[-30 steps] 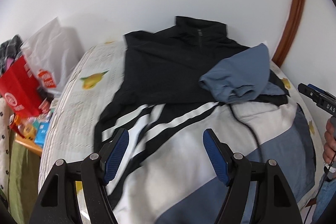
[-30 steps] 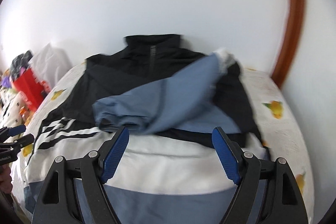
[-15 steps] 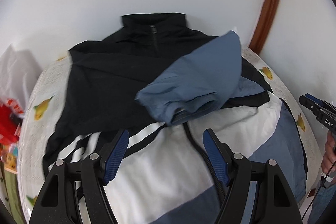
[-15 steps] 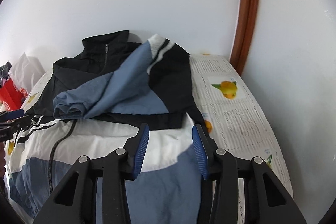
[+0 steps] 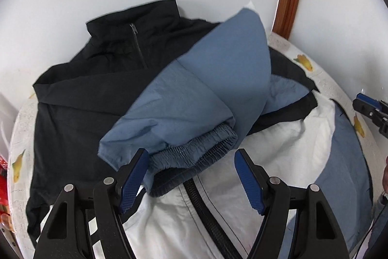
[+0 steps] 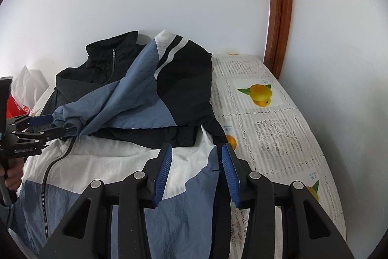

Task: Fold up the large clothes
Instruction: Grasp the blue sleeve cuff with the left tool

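A black, white and blue jacket (image 5: 80,98) lies spread on the table (image 6: 271,128), its blue sleeve (image 5: 194,98) folded across the chest. The left hand-held gripper (image 5: 191,183) hangs open just above the sleeve's elastic cuff (image 5: 194,154), gripping nothing. The right hand-held gripper (image 6: 196,169) has narrowed its jaws around the jacket's right edge; whether the pads pinch the fabric cannot be told. A white bag (image 6: 28,79) and a red one (image 6: 17,104) sit half-hidden at the left, contents unseen.
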Available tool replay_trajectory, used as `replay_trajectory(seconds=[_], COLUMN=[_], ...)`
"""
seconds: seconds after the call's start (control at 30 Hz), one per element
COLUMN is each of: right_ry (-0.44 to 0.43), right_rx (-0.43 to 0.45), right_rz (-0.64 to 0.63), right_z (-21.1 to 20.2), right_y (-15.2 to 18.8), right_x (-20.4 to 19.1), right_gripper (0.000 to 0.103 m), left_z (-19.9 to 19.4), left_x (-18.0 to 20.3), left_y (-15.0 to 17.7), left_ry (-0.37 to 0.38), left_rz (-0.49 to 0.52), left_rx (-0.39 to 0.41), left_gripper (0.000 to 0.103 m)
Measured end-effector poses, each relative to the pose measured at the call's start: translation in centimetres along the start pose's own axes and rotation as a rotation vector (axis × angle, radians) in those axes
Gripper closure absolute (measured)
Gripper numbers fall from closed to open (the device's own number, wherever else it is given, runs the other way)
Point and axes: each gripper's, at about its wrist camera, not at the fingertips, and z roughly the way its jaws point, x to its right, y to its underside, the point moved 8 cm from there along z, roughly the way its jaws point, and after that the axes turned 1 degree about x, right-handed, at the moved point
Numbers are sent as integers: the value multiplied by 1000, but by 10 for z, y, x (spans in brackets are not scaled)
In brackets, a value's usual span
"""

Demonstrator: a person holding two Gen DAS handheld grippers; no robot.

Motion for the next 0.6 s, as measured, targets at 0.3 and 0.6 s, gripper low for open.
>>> replay_trajectory(seconds=[0.3, 0.6], right_ry=[-2, -10], right_rx=[-13, -10], right_rz=[28, 32], right_z=[8, 1], right_y=[5, 3], right_x=[8, 4], right_gripper=[61, 61], left_z=[20, 5], left_x=[5, -17], left_y=[7, 4], left_ry=[-120, -127], left_rz=[126, 50], left_rx=[-23, -3], left_gripper=[32, 74])
